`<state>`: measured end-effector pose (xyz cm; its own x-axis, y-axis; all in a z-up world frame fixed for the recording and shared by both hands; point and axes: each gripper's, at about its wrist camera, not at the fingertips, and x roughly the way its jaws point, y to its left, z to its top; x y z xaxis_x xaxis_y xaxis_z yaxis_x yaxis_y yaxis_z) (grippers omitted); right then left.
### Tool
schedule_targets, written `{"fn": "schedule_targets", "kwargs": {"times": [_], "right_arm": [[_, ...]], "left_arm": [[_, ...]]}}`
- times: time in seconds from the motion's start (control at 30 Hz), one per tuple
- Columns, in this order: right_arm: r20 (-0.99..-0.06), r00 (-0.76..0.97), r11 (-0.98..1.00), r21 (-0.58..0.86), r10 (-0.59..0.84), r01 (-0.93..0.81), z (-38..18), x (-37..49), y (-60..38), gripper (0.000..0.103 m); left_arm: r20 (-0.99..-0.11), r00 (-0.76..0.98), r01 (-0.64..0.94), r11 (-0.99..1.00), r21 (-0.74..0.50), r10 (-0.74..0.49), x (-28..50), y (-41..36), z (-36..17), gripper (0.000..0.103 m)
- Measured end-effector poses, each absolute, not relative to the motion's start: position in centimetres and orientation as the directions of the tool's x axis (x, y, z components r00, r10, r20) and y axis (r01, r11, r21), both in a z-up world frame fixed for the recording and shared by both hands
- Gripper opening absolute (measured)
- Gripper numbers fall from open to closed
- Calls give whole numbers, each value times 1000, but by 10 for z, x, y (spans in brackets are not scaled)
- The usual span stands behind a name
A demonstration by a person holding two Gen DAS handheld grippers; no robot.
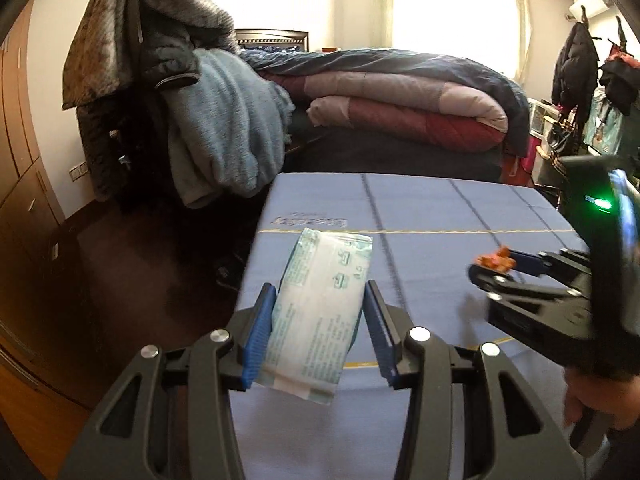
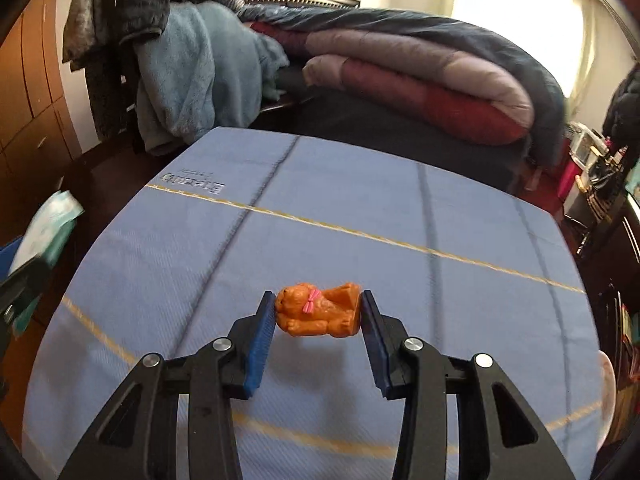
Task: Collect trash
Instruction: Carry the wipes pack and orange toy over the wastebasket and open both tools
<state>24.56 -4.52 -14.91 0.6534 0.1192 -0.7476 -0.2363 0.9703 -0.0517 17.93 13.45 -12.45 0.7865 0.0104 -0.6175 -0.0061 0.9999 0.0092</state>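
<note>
With the left tool [image 1: 320, 320] clamped on a tissue packet [image 1: 316, 312] held over the tabletop's [image 2: 360, 200] left edge, the right tool [image 2: 318, 312] closes on an orange toy figure [image 2: 320, 310] near the front edge; next, probably, lifting both toward a bin.

You are in a home bedroom: a bed [image 1: 400, 148] piled with folded quilts [image 1: 404, 108], a chair [image 1: 136, 92] draped with a blue blanket [image 1: 224, 128], wooden wardrobe doors [image 1: 20, 128], coats on hooks [image 1: 576, 60], and a bright curtained window [image 1: 452, 4].
</note>
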Motion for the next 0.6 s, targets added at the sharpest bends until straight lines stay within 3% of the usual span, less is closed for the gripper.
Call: {"fn": "schedule_targets", "kwargs": {"times": [0.6], "right_arm": [[-654,754,997,0,54,-72,-106,163,-189,43]], "left_arm": [[-580,811,109,994,16,-79,156,9,-110,45]]}}
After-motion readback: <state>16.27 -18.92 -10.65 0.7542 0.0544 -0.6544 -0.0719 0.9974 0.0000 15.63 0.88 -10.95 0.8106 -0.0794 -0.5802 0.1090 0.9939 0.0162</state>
